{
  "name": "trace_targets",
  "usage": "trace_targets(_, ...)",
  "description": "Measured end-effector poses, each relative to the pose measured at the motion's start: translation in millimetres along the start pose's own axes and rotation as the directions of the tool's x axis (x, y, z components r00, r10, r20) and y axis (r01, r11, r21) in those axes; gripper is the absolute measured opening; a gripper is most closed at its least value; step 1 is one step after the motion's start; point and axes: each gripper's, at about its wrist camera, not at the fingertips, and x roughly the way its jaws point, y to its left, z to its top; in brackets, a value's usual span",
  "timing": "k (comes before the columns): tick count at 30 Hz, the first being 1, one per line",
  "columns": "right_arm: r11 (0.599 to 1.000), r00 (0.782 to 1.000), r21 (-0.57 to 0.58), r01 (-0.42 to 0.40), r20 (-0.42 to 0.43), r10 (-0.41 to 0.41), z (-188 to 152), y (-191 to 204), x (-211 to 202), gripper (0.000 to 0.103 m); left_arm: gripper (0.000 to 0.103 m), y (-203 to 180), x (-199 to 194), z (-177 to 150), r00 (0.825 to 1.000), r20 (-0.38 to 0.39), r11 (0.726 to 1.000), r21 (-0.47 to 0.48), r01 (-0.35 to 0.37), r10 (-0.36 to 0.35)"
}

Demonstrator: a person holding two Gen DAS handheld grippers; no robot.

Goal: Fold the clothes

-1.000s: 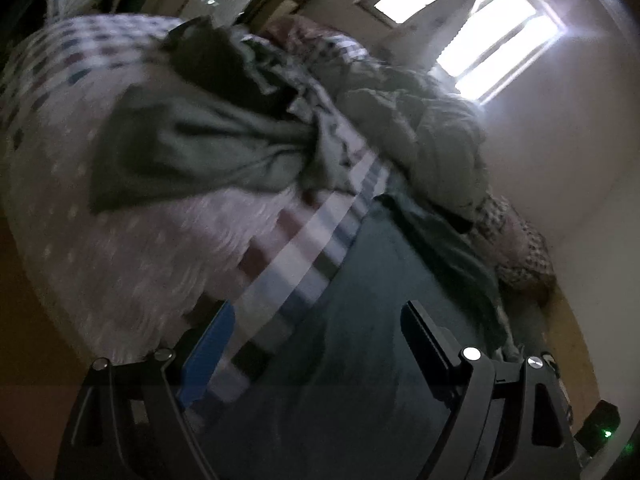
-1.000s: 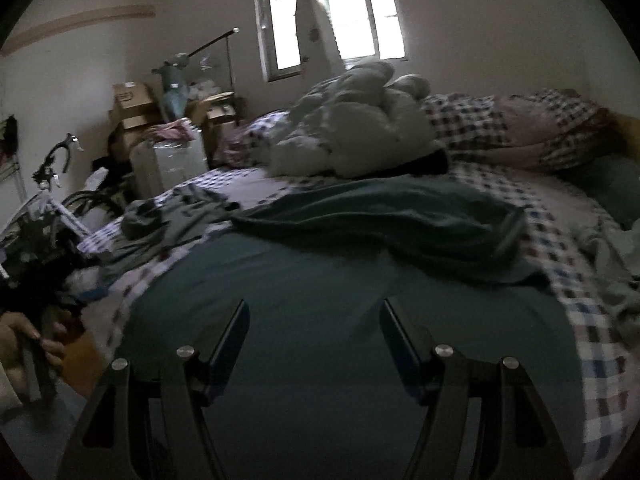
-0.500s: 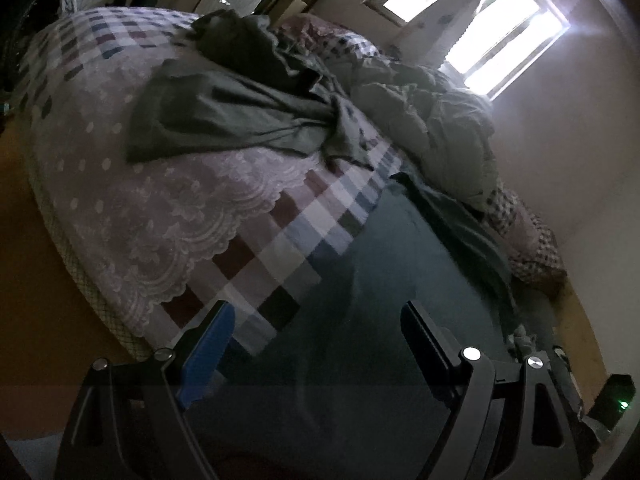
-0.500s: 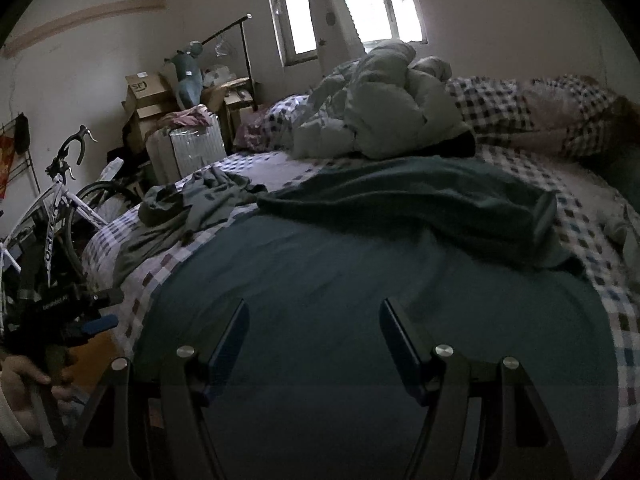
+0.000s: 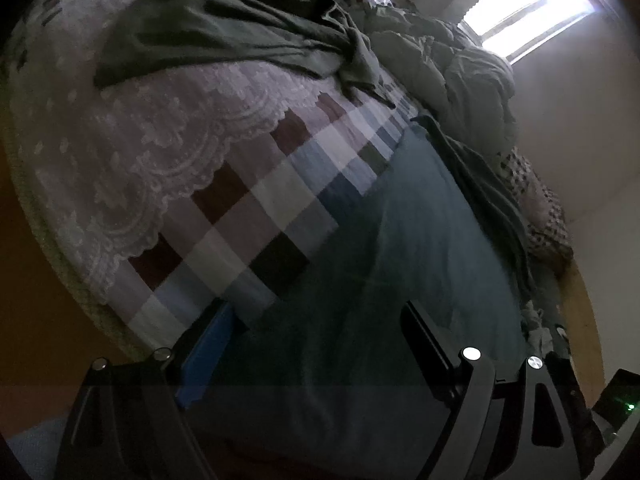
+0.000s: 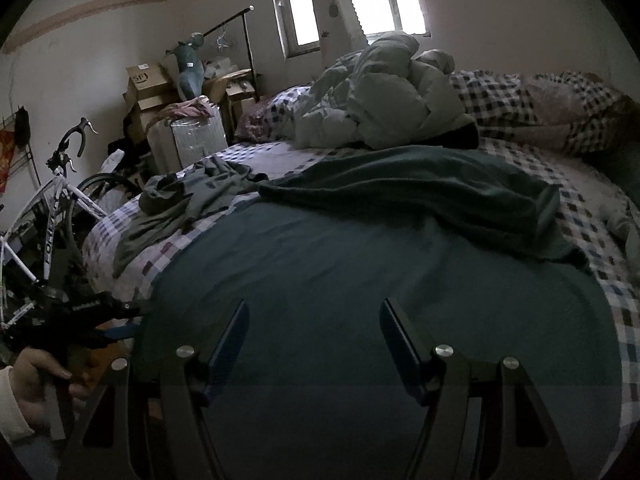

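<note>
A dark teal garment (image 6: 360,264) lies spread flat over the near half of the bed, its far part bunched into a ridge (image 6: 420,184). My right gripper (image 6: 314,304) hovers open just above its near edge, with only cloth below the pads. In the left wrist view the same teal garment (image 5: 400,264) fills the lower right. My left gripper (image 5: 316,320) stands open over the garment's near left corner at the bed's edge. That left gripper (image 6: 92,312) also shows in the right wrist view, held by a hand (image 6: 36,372). A crumpled olive garment (image 5: 224,36) (image 6: 188,200) lies further back on the left.
The bed has a checked sheet (image 5: 260,216) and a lace cover (image 5: 140,140). A pale duvet (image 6: 380,96) and checked pillows (image 6: 540,104) are heaped at its head. A bicycle (image 6: 52,200), cardboard boxes (image 6: 144,80) and a white case (image 6: 192,140) crowd the left side.
The left gripper has sunk and tipped down toward the bed's edge, so the teal garment's corner now lies between its fingers. The right gripper has barely shifted.
</note>
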Motion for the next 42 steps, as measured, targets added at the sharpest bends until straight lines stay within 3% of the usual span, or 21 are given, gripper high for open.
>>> trace_targets(12,0.999,0.999,-0.024,-0.028,-0.024,0.028,-3,7,5,0.071,0.088,11,-4,-13,0.989,-0.058,0.982,-0.137,0.129,-0.138)
trace_targets(22,0.993,0.997,-0.11,-0.05,-0.061,0.043,-14,32,15,0.071,0.085,9,-6,-15,0.984,-0.073,0.979,-0.139,0.15,-0.161)
trace_targets(26,0.981,0.995,-0.182,-0.066,-0.086,0.051,-23,50,20,0.071,0.062,13,-6,-14,0.988,-0.077,0.98,-0.16,0.122,-0.135)
trace_targets(29,0.972,0.993,-0.218,-0.085,-0.103,0.064,-29,62,23,0.071,0.059,15,-8,-15,0.987,-0.072,0.977,-0.17,0.129,-0.143)
trace_targets(33,0.959,0.99,-0.264,-0.105,-0.121,0.075,-38,78,27,0.071,0.042,16,-9,-16,0.985,-0.091,0.977,-0.168,0.13,-0.147)
trace_targets(34,0.955,0.989,-0.274,-0.11,-0.124,0.078,-39,81,26,0.071,0.036,16,-9,-16,0.984,-0.094,0.977,-0.169,0.131,-0.149)
trace_targets(35,0.953,0.989,-0.283,-0.113,-0.126,0.08,-41,84,26,0.071,0.022,16,-9,-16,0.984,-0.098,0.977,-0.168,0.13,-0.148)
trace_targets(38,0.941,0.988,-0.313,-0.126,-0.129,0.089,-47,97,27,0.071,0.005,14,-11,-17,0.982,-0.103,0.976,-0.163,0.144,-0.162)
trace_targets(42,0.91,0.989,-0.395,-0.128,-0.119,0.087,-57,118,22,0.071,0.003,3,-16,-17,0.967,-0.112,0.969,-0.124,0.215,-0.229)
